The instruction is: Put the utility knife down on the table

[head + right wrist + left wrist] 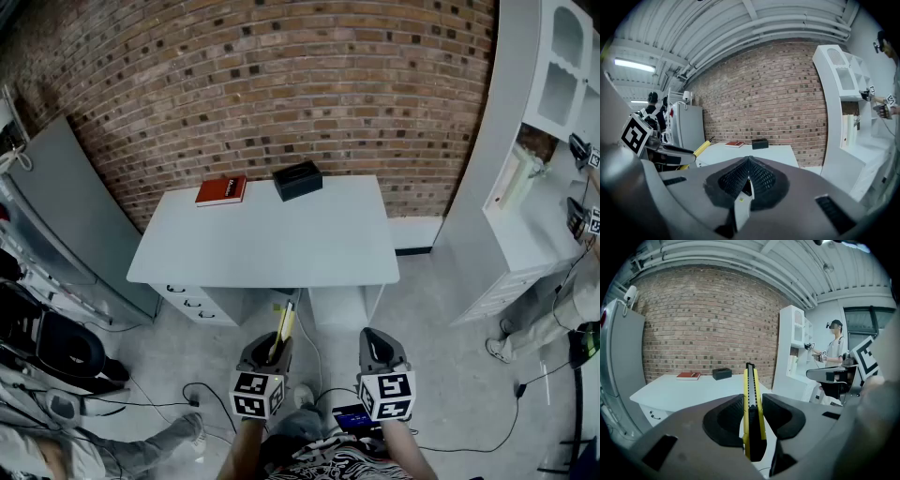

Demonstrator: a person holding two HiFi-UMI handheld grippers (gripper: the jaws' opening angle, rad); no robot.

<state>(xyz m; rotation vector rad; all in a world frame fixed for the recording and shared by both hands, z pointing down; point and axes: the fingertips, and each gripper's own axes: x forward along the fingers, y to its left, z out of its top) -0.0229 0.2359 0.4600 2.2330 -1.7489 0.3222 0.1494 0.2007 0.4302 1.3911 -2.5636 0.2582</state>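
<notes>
A yellow and black utility knife point(751, 404) stands upright between the jaws of my left gripper point(752, 416), which is shut on it. In the head view the utility knife point(284, 323) sticks out from the left gripper point(272, 352) toward the white table point(272, 239), below its front edge. From the right gripper view the knife point(701, 148) shows at the left. My right gripper point(377, 349) is held beside the left one, its jaws pressed together with nothing between them point(748, 169).
A red book point(221, 190) and a black box point(297, 180) lie at the table's far edge by the brick wall. White shelving point(553, 122) stands at the right, a grey fridge point(66, 216) at the left. Another person point(834, 350) stands by the shelves. Cables run over the floor.
</notes>
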